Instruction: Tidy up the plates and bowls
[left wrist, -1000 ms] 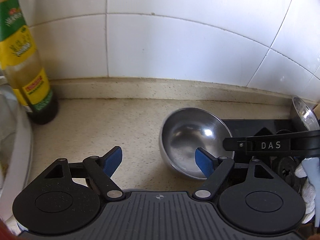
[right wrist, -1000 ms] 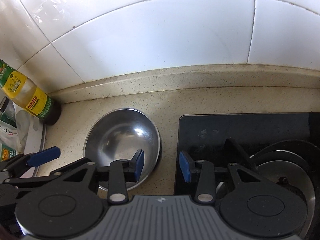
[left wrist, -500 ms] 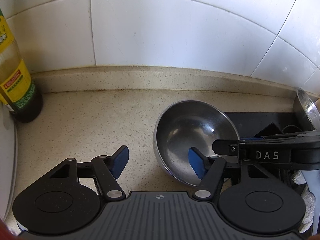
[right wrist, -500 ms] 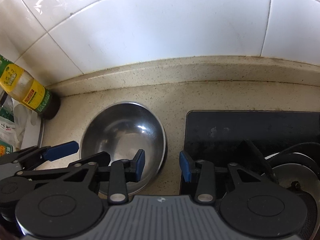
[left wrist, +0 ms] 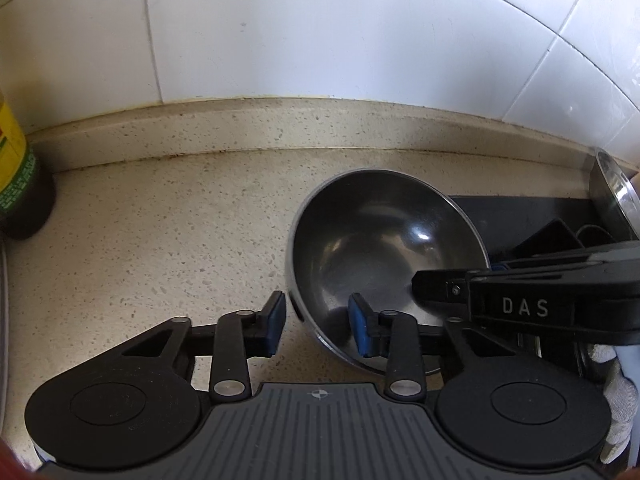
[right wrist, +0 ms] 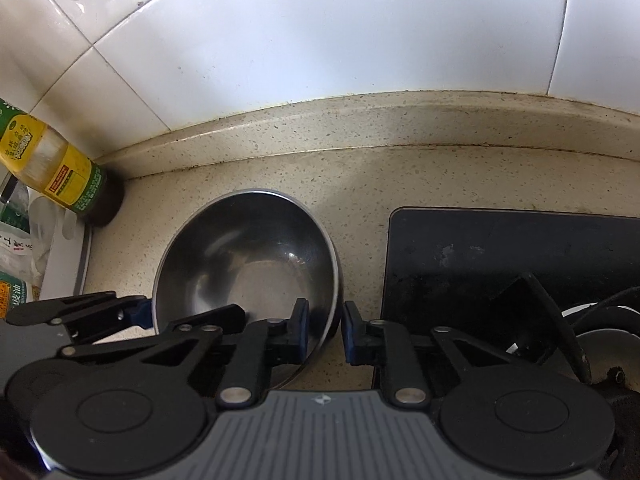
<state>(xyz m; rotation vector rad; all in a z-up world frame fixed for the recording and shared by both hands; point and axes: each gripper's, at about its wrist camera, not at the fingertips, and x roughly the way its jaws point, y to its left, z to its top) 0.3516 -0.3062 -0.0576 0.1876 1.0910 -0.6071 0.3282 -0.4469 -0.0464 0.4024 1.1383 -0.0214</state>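
A steel bowl (left wrist: 384, 256) sits on the speckled counter (left wrist: 168, 240), just beside the black stove top (right wrist: 512, 256), and we have one of our two handheld grippers at either side of it. Our left gripper (left wrist: 316, 326) straddles the bowl's near left rim: one blue pad lies outside the wall, the other inside the bowl. Gaps show between the pads and the metal, so the jaws stand partly open and have hold of nothing. Our right gripper (right wrist: 325, 332) straddles the near right rim in the same manner, one pad within the bowl and one outside, next to the stove's edge. Its jaws are narrowly parted, and a slight gap shows on each side of the rim, so it too grips nothing.

From the left wrist camera, the right gripper's black arm, marked "DAS", crosses over the bowl's right side. From the right wrist camera, the left gripper's blue pad (right wrist: 140, 312) shows at the bowl's far left wall.

A yellow-labelled bottle (right wrist: 56, 168) stands in the corner, by the white wall tiles (right wrist: 320, 48). A second metal dish (left wrist: 614, 196) leans on edge beyond the stove, against the wall.
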